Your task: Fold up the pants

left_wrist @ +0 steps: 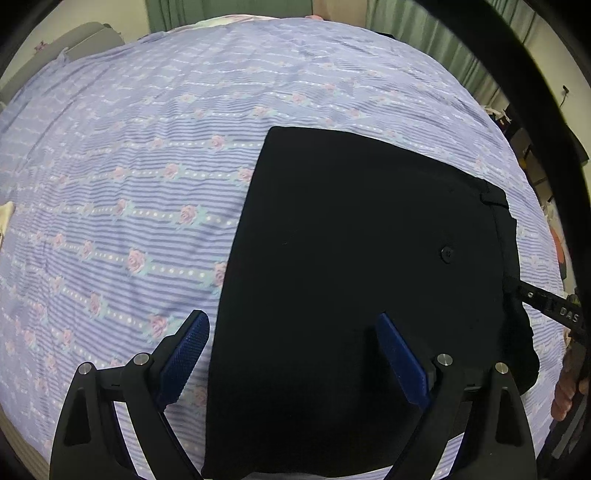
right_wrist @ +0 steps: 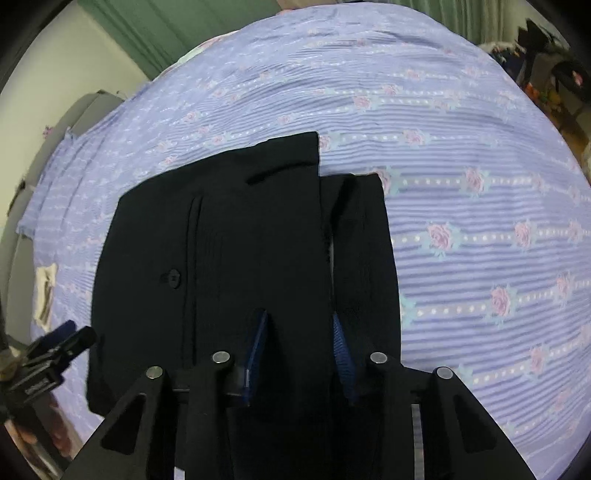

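Black pants [left_wrist: 351,258] lie folded on a lilac floral bedsheet [left_wrist: 129,166], with a button [left_wrist: 447,254] near the waistband. My left gripper [left_wrist: 291,332] is open above the near edge of the pants, its blue pads wide apart and empty. In the right wrist view the pants [right_wrist: 221,240] show the waistband end and the button [right_wrist: 171,277]. My right gripper [right_wrist: 299,325] has its jaws partly closed around a raised fold of the black cloth. The right gripper shows at the right edge of the left wrist view [left_wrist: 546,304], touching the waistband.
The bedsheet [right_wrist: 480,221] covers the whole bed. Green curtains [left_wrist: 406,26] hang behind it. A grey headboard or chair [left_wrist: 85,37] stands at the far left. Clutter and furniture [right_wrist: 546,74] stand off the bed's right side. The left gripper [right_wrist: 55,350] shows at lower left.
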The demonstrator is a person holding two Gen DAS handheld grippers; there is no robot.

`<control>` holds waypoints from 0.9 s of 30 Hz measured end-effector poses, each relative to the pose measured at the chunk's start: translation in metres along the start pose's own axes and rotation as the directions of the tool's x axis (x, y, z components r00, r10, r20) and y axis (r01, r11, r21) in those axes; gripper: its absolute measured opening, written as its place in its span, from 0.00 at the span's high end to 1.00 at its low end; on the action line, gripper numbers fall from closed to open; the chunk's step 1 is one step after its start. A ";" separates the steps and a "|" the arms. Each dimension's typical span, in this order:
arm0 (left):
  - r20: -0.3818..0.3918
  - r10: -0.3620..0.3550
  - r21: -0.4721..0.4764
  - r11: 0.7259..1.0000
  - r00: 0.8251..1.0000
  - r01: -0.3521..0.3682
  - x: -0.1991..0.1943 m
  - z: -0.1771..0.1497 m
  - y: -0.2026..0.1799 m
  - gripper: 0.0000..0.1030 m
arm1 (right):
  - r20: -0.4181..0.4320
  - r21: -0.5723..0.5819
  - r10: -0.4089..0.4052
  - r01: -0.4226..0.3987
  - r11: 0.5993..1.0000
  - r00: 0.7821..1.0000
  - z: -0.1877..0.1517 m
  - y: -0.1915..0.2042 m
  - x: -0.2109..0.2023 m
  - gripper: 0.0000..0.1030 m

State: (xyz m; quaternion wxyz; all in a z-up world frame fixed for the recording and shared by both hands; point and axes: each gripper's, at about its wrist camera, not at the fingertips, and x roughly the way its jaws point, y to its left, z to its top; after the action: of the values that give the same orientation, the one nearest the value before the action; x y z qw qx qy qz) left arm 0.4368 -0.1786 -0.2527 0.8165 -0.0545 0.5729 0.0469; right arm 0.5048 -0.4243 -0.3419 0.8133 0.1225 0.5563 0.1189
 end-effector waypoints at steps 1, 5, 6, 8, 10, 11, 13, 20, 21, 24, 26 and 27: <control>0.001 -0.006 -0.001 1.000 1.000 0.006 0.009 0.000 0.006 0.10 | 0.018 0.002 0.002 -0.002 1.000 1.000 -0.001 0.001 -0.007 0.79; 0.003 -0.021 0.007 1.000 1.000 0.021 0.008 0.001 0.005 0.10 | 0.102 0.026 0.063 -0.066 0.998 0.993 -0.006 0.004 -0.041 0.88; -0.001 -0.024 0.012 1.000 1.000 0.024 0.008 0.000 0.004 0.10 | 0.095 0.020 0.072 -0.074 0.997 0.993 -0.006 0.005 -0.041 0.88; -0.007 -0.018 0.019 1.000 1.000 0.018 0.007 0.000 0.002 0.10 | 0.062 0.014 0.062 -0.063 0.998 0.996 -0.001 0.006 -0.030 0.88; 0.002 -0.023 0.022 1.000 1.000 0.023 0.002 -0.001 0.003 0.10 | 0.044 0.028 0.089 -0.090 0.996 0.995 0.001 0.002 -0.023 0.86; 0.003 -0.023 0.021 0.999 1.000 0.023 0.002 0.000 0.000 0.10 | 0.019 0.042 0.113 -0.114 0.993 0.993 0.004 0.000 -0.015 0.85; -0.001 -0.023 0.024 0.999 1.000 0.023 0.001 0.001 -0.004 0.10 | -0.010 0.065 0.104 -0.104 0.992 0.994 0.002 -0.006 -0.005 0.87; 0.032 -0.054 0.039 0.998 0.998 0.052 -0.017 0.001 -0.010 0.10 | 0.159 0.097 0.101 -0.118 0.988 0.982 -0.021 -0.017 -0.071 0.95; 0.033 -0.054 0.049 0.997 0.998 0.052 -0.018 0.000 -0.012 0.10 | 0.154 0.107 0.085 -0.103 0.989 0.984 -0.024 -0.023 -0.071 0.95; 0.015 -0.032 0.085 0.996 0.999 0.030 -0.013 -0.003 -0.021 0.10 | 0.078 0.147 0.040 -0.051 0.988 0.996 -0.027 -0.044 -0.046 0.95; 0.008 -0.022 0.109 0.994 1.000 0.021 -0.011 -0.008 -0.025 0.10 | 0.032 0.165 0.035 -0.040 0.985 0.999 -0.026 -0.050 -0.033 0.90; 0.004 -0.017 0.115 0.993 1.000 0.016 -0.010 -0.010 -0.026 0.10 | 0.029 0.169 0.021 -0.025 0.985 0.999 -0.028 -0.051 -0.032 0.86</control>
State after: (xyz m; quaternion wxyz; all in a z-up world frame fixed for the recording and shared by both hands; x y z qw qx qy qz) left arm 0.4276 -0.2064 -0.2456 0.8199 -0.0121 0.5723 0.0074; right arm 0.4707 -0.4813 -0.3404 0.8058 0.1993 0.5520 0.0788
